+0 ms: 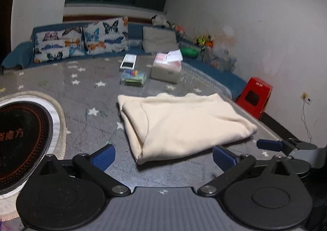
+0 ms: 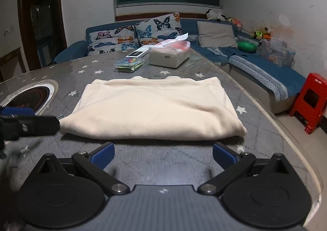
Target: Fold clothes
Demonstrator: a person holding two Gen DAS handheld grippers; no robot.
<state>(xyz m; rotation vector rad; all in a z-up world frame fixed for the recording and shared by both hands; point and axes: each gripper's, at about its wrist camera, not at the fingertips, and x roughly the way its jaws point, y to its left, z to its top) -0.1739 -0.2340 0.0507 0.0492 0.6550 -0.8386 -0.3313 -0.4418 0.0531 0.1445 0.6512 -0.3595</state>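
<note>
- Left of the garment, my left gripper (image 1: 162, 156) is spread wide and holds nothing; the folded corner lies straight ahead of it, just beyond the fingertips.
- The cream garment (image 2: 155, 106) rests folded on the star-print table (image 2: 163, 161), its long axis running across my right view.
- My right gripper (image 2: 163, 155) is also wide open and empty, facing the garment's near long edge and looking the nearer one.
- Right of the garment, the table rim (image 2: 286, 139) is close; bare table lies in front.

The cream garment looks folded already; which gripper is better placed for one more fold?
Probably right. The right gripper, open, faces the cream garment's long edge squarely; the left gripper, also open, meets only a corner.
</note>
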